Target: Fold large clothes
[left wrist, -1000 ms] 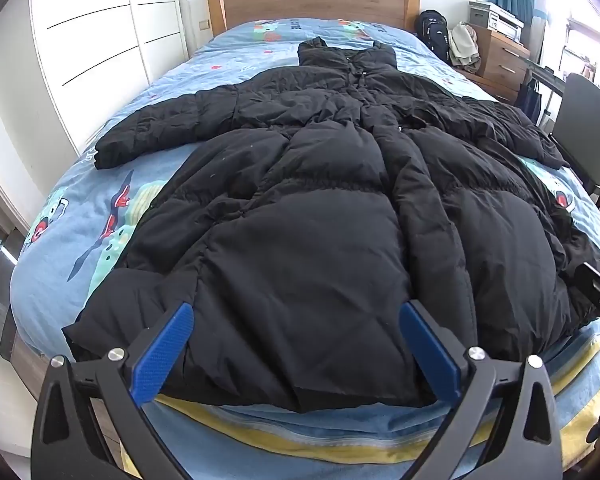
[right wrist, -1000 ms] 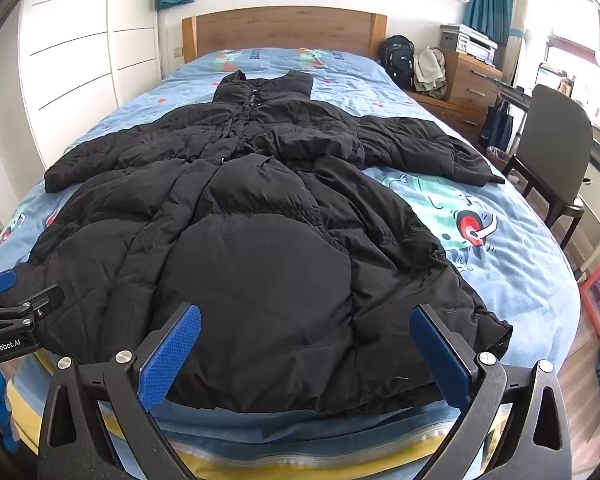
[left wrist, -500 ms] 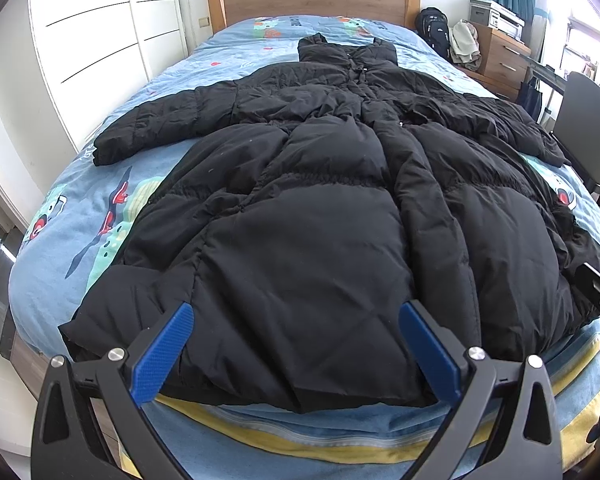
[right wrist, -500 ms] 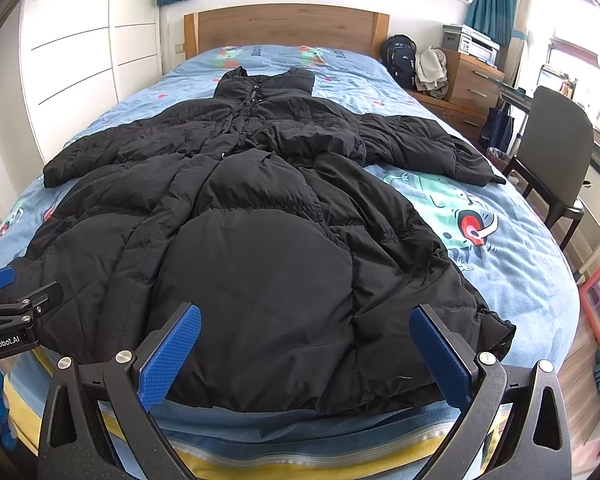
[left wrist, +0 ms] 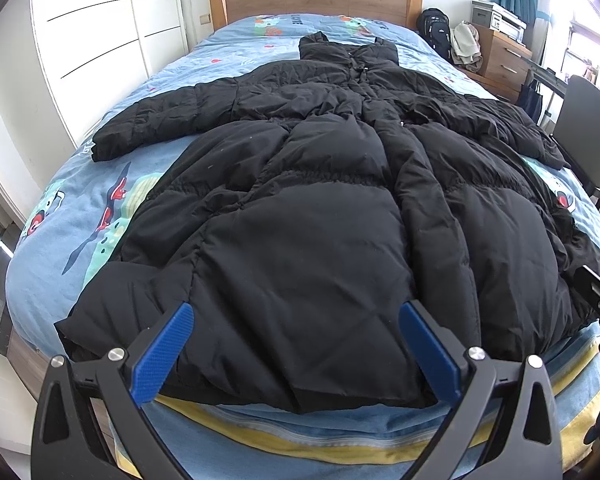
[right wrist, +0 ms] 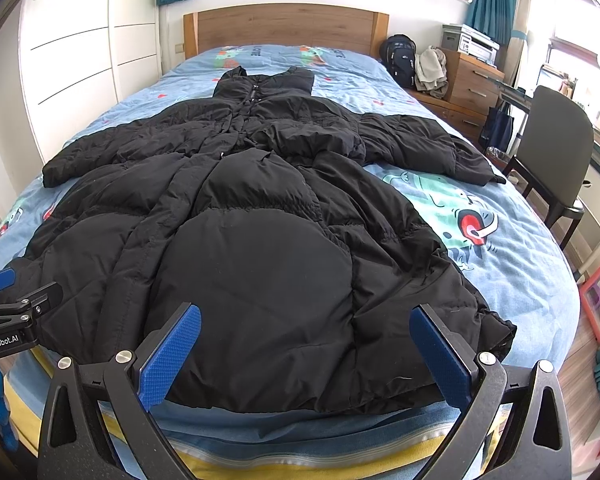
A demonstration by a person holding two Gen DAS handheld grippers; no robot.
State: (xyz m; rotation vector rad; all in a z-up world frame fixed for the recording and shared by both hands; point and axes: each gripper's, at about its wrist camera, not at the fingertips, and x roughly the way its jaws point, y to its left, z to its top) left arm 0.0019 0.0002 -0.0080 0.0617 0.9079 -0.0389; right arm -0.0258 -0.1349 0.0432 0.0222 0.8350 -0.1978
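Note:
A long black puffer coat [left wrist: 312, 208] lies flat on the blue bed [left wrist: 80, 208], collar toward the headboard, both sleeves spread out to the sides, hem at the foot edge. It also shows in the right wrist view [right wrist: 252, 240]. My left gripper [left wrist: 296, 344] is open and empty, held just above the left half of the hem. My right gripper [right wrist: 306, 348] is open and empty, above the right half of the hem. Each gripper's body shows at the edge of the other's view.
A wooden headboard [right wrist: 286, 28] stands at the far end. White wardrobe doors [left wrist: 100, 40] line the left side. A dark chair [right wrist: 556, 152], a wooden dresser [right wrist: 470, 80] with a backpack [right wrist: 400, 60] stand to the right of the bed.
Both views have crept slightly forward and lower toward the coat's hem. The coat has not moved and both grippers have stayed open.

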